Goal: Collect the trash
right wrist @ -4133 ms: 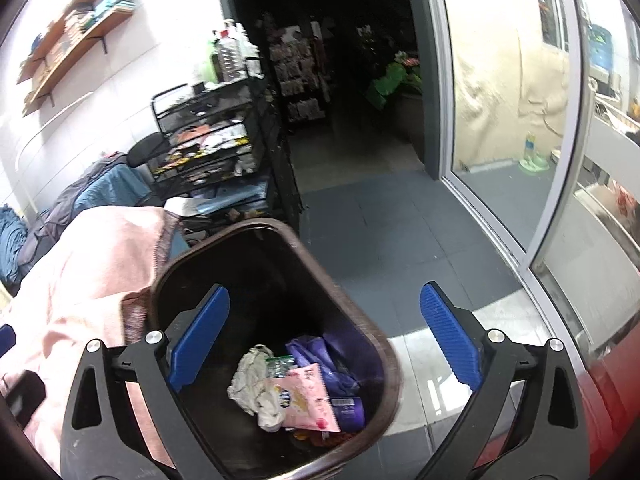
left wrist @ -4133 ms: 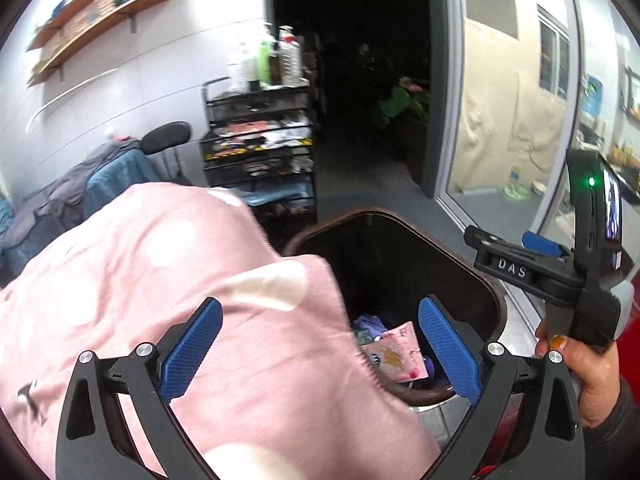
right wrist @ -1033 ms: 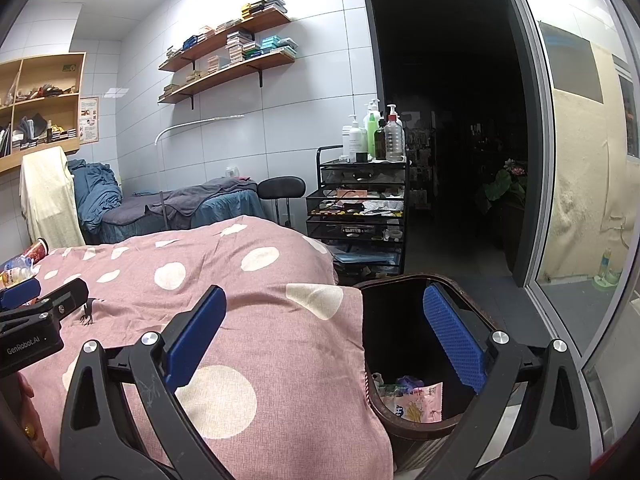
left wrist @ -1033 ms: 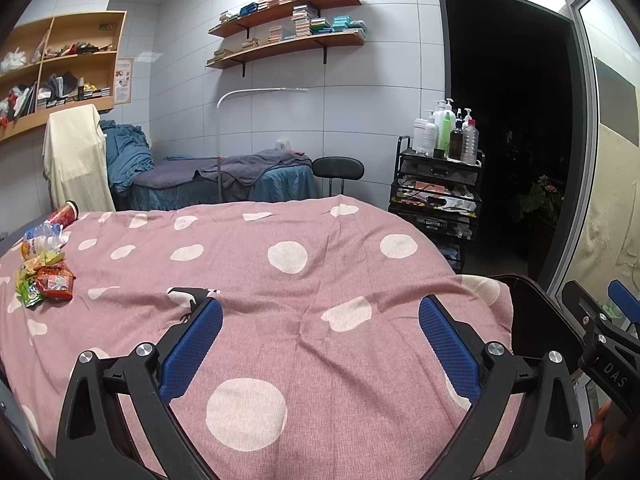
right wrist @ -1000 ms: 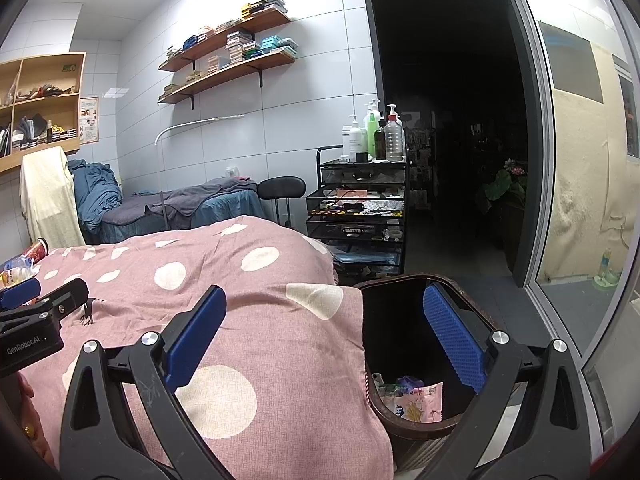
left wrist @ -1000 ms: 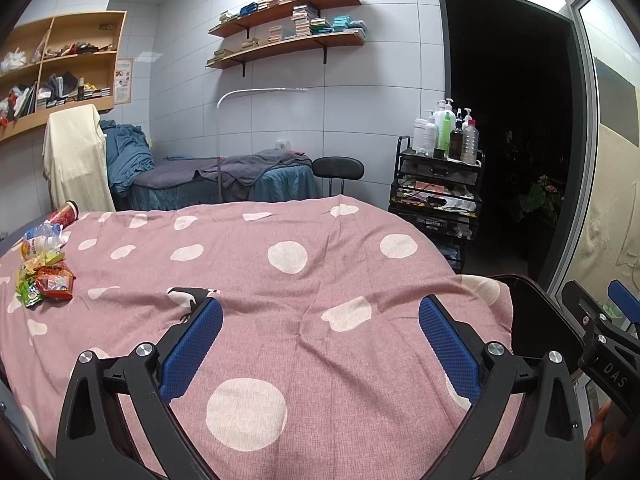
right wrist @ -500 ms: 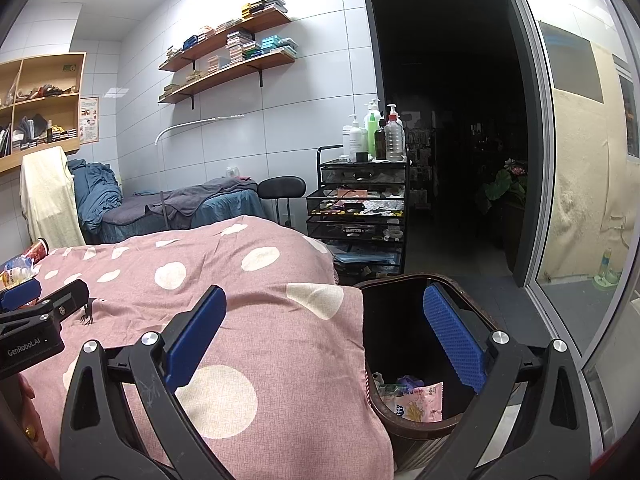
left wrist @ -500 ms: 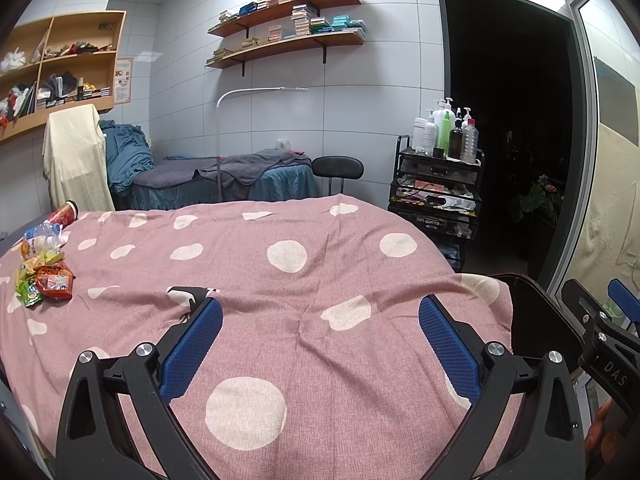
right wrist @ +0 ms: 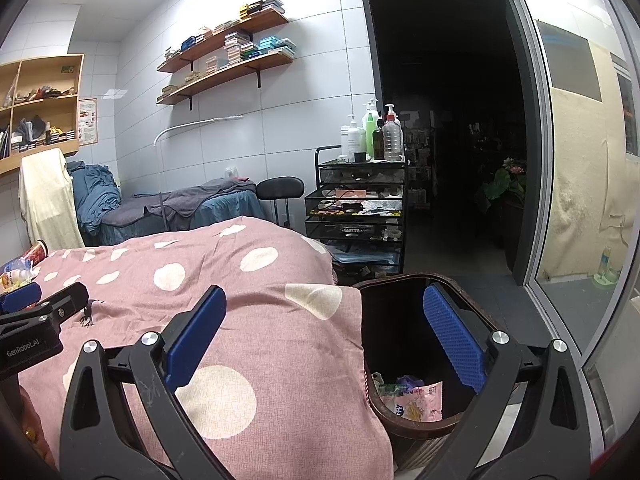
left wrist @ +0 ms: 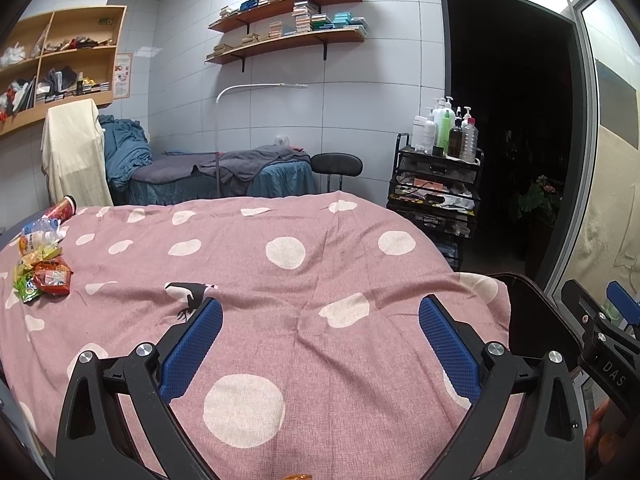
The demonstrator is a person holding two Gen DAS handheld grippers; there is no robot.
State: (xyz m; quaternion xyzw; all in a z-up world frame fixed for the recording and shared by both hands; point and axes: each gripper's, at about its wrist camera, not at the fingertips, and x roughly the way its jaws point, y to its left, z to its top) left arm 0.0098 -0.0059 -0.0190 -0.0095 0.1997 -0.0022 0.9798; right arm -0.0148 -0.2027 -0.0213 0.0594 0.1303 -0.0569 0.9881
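Note:
A pile of trash lies on the far left of the pink dotted bedspread (left wrist: 320, 280): snack wrappers (left wrist: 42, 276), a plastic bottle (left wrist: 38, 234) and a red tube can (left wrist: 60, 210). My left gripper (left wrist: 320, 344) is open and empty above the bedspread, far from the pile. My right gripper (right wrist: 324, 344) is open and empty over the bed's corner and the dark brown bin (right wrist: 400, 328). The bin holds a pink packet (right wrist: 416, 400) and other wrappers. The bin's rim also shows in the left wrist view (left wrist: 536, 300).
A black wire cart (right wrist: 360, 208) with bottles on top stands beyond the bed's end. A black stool (right wrist: 280, 188) and a blue-covered massage bed (left wrist: 224, 176) are behind. A dark doorway (right wrist: 448, 120) and a glass sliding door (right wrist: 580, 160) are on the right.
Since four seconds ago both grippers have lifted away from the bin and turned toward the bed. Over the last second nothing has visibly moved.

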